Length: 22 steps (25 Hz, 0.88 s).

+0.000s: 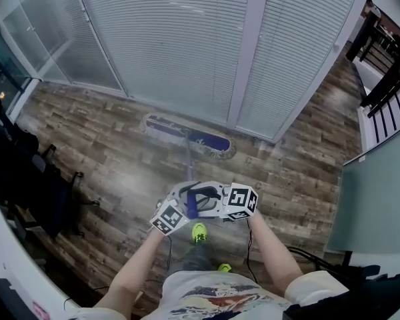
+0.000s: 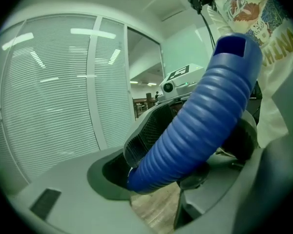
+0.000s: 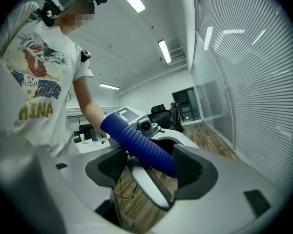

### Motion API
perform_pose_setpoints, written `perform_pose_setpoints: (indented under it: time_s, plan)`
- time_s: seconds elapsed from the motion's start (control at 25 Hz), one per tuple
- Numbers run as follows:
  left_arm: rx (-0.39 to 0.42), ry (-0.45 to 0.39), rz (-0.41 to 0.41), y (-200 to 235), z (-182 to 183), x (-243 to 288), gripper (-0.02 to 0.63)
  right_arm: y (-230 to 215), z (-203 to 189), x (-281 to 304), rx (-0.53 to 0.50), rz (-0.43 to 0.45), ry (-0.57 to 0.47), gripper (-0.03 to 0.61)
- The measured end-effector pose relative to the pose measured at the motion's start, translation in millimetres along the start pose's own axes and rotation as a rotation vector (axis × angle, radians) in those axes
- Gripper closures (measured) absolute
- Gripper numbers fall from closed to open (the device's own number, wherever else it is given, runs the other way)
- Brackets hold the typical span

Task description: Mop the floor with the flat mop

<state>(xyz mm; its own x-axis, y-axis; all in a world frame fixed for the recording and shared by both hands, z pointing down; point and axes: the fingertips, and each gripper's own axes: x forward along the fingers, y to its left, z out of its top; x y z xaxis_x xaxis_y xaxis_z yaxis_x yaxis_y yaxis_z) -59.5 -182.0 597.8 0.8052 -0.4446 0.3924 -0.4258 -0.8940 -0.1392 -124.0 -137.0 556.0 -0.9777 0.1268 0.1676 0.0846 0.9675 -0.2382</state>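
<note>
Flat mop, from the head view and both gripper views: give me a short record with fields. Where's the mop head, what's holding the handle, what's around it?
mop head: flat, blue, lying on the floor
floor: wood-look planks
nearby: the mop head lies close to the foot of the blinds wall
mop handle: runs from the mop head back to the person; top end ribbed, blue
left gripper: shut on the mop handle
right gripper: shut on the mop handle, beside the left gripper
shoe: yellow-green, below the grippers
</note>
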Motion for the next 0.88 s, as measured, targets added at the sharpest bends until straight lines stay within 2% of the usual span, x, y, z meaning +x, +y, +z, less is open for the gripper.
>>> perform_pose_setpoints:
  time_s: [0.2,0.36,0.48,0.56,0.76,0.88]
  plan:
    - [0.008,0.004,-0.015,58.0,-11.1,17.5,0.403,-62.5,6.8,9.2,0.02,-0.035,0.002,0.305]
    - [0.021,0.038,-0.016,57.1,-20.6,22.3,0.403,-65.1,-0.1,9.5,0.021,-0.03,0.029,0.304]
    - [0.045,0.085,-0.025,31.1,-31.5,20.3,0.403,-43.9,-16.2,8.3,0.031,-0.043,0.042,0.302]
    - [0.049,0.088,-0.026,11.8,-29.9,19.0,0.403,-26.4,-22.5,2.0,0.035,-0.055,0.027,0.302]
    - [0.031,0.066,-0.02,-46.7,-7.6,12.0,0.403,32.5,-25.2,-21.8,0.019,-0.041,0.004,0.303]
    - [0.021,0.062,-0.033,-100.1,11.4,4.0,0.403,85.8,-26.7,-41.2,0.023,-0.037,-0.013,0.304]
